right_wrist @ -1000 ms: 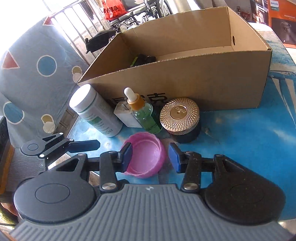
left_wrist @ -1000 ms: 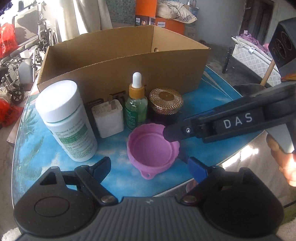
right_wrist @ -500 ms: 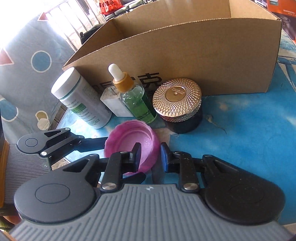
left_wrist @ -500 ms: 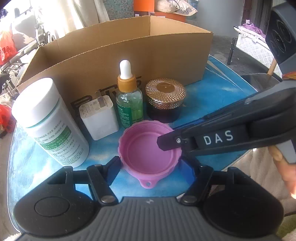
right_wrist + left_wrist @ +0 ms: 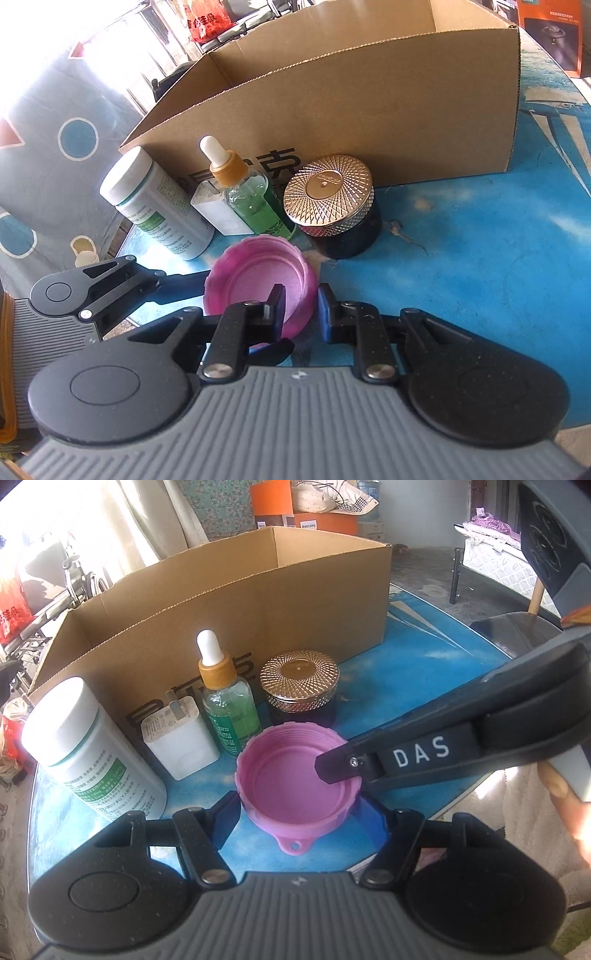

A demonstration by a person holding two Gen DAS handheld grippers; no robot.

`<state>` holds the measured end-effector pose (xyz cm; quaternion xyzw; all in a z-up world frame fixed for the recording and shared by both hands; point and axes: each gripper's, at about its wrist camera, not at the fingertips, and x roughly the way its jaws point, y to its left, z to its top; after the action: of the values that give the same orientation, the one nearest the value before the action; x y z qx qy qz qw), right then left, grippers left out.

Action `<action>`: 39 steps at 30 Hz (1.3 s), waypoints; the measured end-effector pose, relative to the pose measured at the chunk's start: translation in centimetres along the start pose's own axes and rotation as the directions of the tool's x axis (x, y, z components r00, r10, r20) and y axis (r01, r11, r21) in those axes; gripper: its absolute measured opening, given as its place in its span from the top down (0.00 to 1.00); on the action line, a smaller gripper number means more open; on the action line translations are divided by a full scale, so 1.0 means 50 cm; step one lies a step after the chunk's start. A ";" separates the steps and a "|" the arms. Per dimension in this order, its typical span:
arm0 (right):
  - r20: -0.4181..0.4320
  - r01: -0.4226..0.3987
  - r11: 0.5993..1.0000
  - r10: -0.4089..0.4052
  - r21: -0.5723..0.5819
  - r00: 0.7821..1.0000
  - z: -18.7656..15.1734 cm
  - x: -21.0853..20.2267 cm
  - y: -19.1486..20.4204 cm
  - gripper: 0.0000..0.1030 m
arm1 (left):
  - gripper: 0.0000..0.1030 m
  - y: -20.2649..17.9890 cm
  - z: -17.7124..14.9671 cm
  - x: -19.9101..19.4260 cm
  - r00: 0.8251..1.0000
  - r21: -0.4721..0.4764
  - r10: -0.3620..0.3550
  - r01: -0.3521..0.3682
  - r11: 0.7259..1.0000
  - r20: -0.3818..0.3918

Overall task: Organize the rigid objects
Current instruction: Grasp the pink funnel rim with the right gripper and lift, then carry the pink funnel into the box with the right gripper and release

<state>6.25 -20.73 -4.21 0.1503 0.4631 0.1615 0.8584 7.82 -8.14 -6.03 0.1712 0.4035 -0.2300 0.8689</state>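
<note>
Pinching the near wall of the shallow round pink plastic lid (image 5: 258, 280), my right tongs (image 5: 299, 310) are pressed nearly together, one blue pad inside the rim and one outside, at about five o'clock on the lid in the right wrist view. My left tongs (image 5: 295, 812) stand half spread around the same lid, their jaws having just been closing, with the lid between them; the left pad looks to touch its wall, but I cannot tell whether the right pad presses. From the left tongs the lid (image 5: 297, 775) lies dead ahead at twelve o'clock, and the right tongs (image 5: 334, 770) reach in over its rim from three o'clock. The lid rests on the blue printed desk (image 5: 480, 277), hollow side up, so it has no real long axis; only its small pierced tab points back toward my left tongs, at six o'clock. Beyond it at twelve o'clock stands the open brown cardboard box (image 5: 236, 602), with the white pill bottle (image 5: 88, 749), the white charger block (image 5: 181, 738), the green glass dropper bottle (image 5: 229, 705) and the dark jar with a gold lid (image 5: 299, 686) in a row between. I judge the lift must rise up and over that row, the right tongs being the ones already holding.
</note>
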 end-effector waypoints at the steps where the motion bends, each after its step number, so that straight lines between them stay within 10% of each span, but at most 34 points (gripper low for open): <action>1: 0.005 0.001 1.000 -0.001 0.000 1.000 -0.002 -0.004 0.001 0.83 | 0.32 -0.003 0.000 -0.002 1.000 0.002 0.000 0.000 1.000 0.002; 25: 0.250 0.009 0.994 0.018 -0.106 0.968 0.005 -0.208 0.072 0.82 | 0.32 -0.044 0.043 -0.198 0.963 0.050 0.103 -0.119 0.992 0.250; 33: 0.289 0.002 0.971 0.069 -0.238 0.955 0.150 -0.263 0.120 0.80 | 0.32 0.011 0.163 -0.229 0.936 0.033 0.162 -0.181 0.983 0.314; 39: 0.148 -0.066 0.969 0.104 -0.239 0.984 0.336 -0.211 0.113 0.79 | 0.32 0.132 0.286 -0.164 0.981 -0.026 0.085 -0.081 0.996 0.175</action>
<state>14.17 -21.83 14.79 0.0809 0.3640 0.2389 0.8966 15.62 -7.39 9.93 0.1590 0.3200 -0.2041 0.9114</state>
